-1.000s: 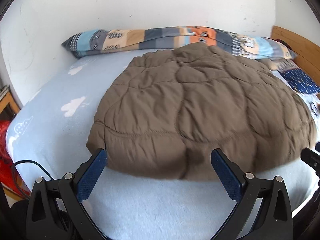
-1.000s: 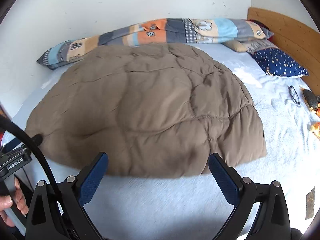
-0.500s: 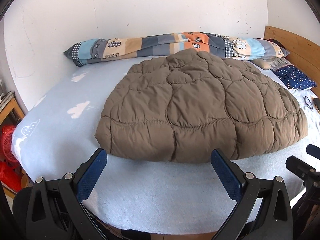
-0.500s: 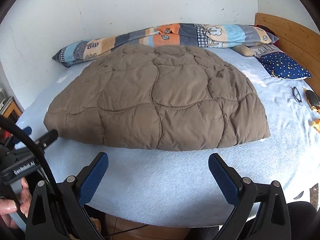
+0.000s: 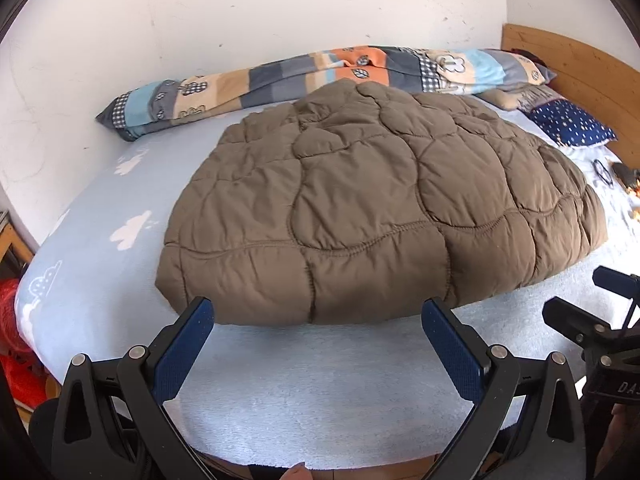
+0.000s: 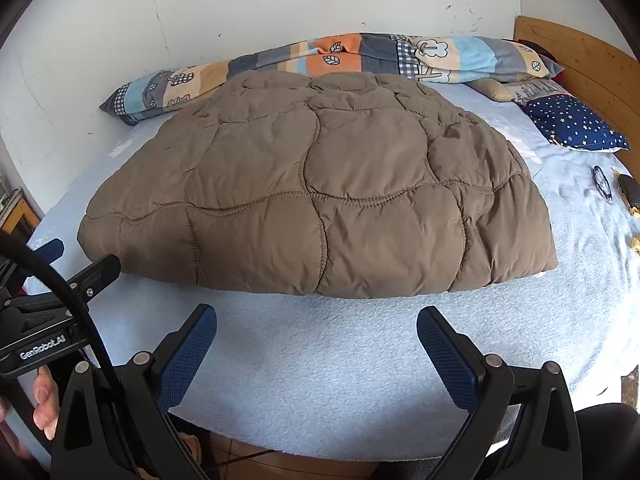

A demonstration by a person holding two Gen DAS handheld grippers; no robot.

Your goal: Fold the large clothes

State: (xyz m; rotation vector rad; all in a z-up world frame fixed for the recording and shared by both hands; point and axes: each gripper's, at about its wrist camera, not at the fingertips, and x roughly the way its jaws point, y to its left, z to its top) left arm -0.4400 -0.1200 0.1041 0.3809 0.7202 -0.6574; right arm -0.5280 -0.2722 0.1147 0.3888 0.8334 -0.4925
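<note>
A brown quilted padded garment (image 5: 360, 208) (image 6: 320, 192) lies folded in a wide mound on the light blue bed sheet (image 5: 304, 384) (image 6: 328, 352). My left gripper (image 5: 318, 318) is open, its blue pads level with the garment's near edge, nothing between them. My right gripper (image 6: 316, 326) is also open and empty, hovering over bare sheet just short of the garment's front fold. In the right wrist view the left gripper (image 6: 70, 264) shows at the left edge, with a hand on its handle. The right gripper (image 5: 600, 308) shows at the far right of the left wrist view.
A patchwork rolled blanket (image 5: 320, 76) (image 6: 340, 60) lies along the white wall behind the garment. A navy star pillow (image 6: 576, 128) and wooden headboard (image 6: 580, 56) are at right, with glasses (image 6: 602, 188) and small items on the sheet. The bed's front edge runs under the grippers.
Both grippers pulled back from the garment's front edge a second ago, then the left one moved in close again. They stay open. The garment lies flat and unmoved.
</note>
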